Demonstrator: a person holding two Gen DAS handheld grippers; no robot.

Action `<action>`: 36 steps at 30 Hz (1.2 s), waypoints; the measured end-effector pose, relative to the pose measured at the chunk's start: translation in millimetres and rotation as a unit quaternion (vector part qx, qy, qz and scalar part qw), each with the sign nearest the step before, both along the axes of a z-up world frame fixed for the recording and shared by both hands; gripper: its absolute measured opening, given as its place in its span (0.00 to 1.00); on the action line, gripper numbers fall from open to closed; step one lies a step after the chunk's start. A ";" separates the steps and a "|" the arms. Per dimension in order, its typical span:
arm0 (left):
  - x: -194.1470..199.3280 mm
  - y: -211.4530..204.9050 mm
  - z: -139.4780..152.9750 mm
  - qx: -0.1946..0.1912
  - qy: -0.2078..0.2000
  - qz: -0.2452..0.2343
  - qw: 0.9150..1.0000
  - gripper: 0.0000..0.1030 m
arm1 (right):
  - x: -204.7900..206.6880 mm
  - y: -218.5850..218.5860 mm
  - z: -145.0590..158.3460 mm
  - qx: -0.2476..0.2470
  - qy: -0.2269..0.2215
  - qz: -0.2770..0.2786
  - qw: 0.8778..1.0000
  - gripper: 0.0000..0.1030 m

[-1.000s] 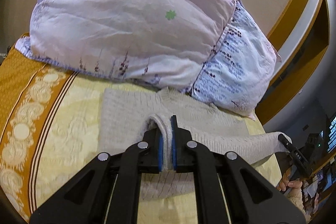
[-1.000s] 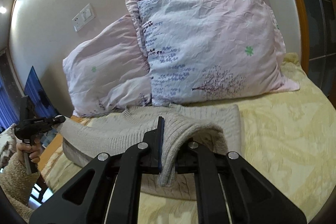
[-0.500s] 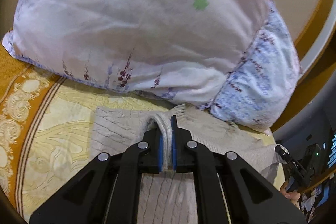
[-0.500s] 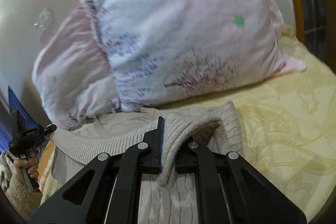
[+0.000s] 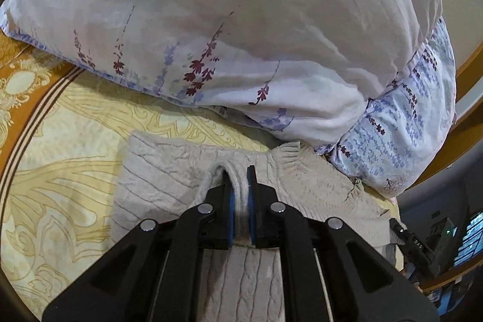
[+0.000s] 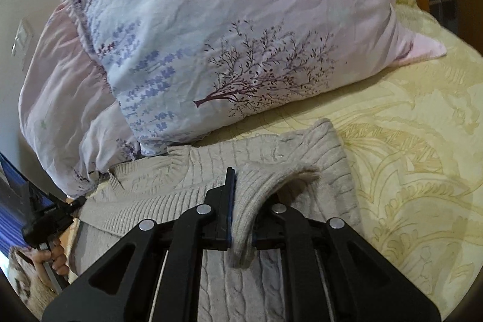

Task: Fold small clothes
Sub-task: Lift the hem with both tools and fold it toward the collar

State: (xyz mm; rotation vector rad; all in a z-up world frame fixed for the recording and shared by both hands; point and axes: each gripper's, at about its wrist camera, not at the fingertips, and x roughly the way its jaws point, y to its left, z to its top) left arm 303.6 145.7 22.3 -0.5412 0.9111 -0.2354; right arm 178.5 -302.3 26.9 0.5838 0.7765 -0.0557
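Observation:
A beige cable-knit sweater [image 5: 163,186] lies on the yellow bedspread [image 5: 60,171] just in front of the pillows. My left gripper [image 5: 240,172] has a ridge of its knit between the blue pads, which still press on it as the jaws start opening. In the right wrist view the sweater [image 6: 320,153] is folded over itself. A fold drapes through my right gripper [image 6: 246,189] and hides the right finger. Those jaws are also opening, with the pads still on the knit.
Two floral pillows [image 5: 211,20] [image 6: 226,35] stand close ahead, overhanging the sweater's far edge. A second pillow [image 5: 407,125] lies to the right. A hand [image 6: 52,258] at the left edge holds the other gripper. Bare bedspread [image 6: 407,171] spreads to the right.
Both grippers have moved forward and down toward the pillows, carrying the sweater's edge. The lifted knit now lies low over the rest of the sweater, and the pillows fill more of each view.

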 end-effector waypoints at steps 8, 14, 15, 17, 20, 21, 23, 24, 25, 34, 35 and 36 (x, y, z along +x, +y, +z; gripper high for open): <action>-10.6 4.5 26.1 0.014 -0.034 0.015 0.999 0.68 | -9.9 -5.9 19.9 0.022 -0.037 -0.017 0.999 0.62; -41.4 10.5 36.2 0.061 -0.042 -0.027 0.997 0.68 | -43.6 -14.8 34.5 -0.024 -0.039 -0.006 0.999 0.56; -48.1 10.3 36.7 0.073 -0.041 -0.033 0.996 0.67 | -50.3 -16.6 33.8 -0.036 -0.032 0.000 0.999 0.52; -59.7 9.2 36.6 0.103 -0.043 -0.041 0.993 0.67 | -59.3 -19.2 30.6 -0.046 -0.019 0.010 0.999 0.50; -74.1 9.3 31.0 0.145 -0.042 -0.051 0.987 0.65 | -69.6 -20.0 23.4 -0.062 -0.005 0.019 0.998 0.46; -76.3 7.9 30.0 0.152 -0.041 -0.054 0.986 0.63 | -72.6 -20.1 20.1 -0.067 0.002 0.023 0.997 0.43; -82.5 6.6 26.3 0.165 -0.040 -0.061 0.984 0.60 | -74.9 -17.4 15.5 -0.073 0.010 0.028 0.997 0.41; -83.9 6.1 25.1 0.170 -0.039 -0.062 0.983 0.60 | -75.8 -16.2 12.4 -0.080 0.017 0.030 0.996 0.41; -85.0 5.5 23.7 0.177 -0.038 -0.062 0.982 0.59 | -76.3 -14.8 9.9 -0.087 0.023 0.032 0.995 0.40; -86.8 4.2 6.9 0.187 -0.009 -0.064 0.980 0.49 | -80.0 -10.4 3.0 -0.103 0.037 0.044 0.993 0.29; -86.9 3.1 5.8 0.189 -0.008 -0.065 0.980 0.49 | -79.9 -10.2 2.4 -0.103 0.038 0.046 0.993 0.28; -87.2 2.3 4.9 0.192 -0.008 -0.065 0.979 0.49 | -80.2 -9.9 1.5 -0.104 0.039 0.048 0.993 0.27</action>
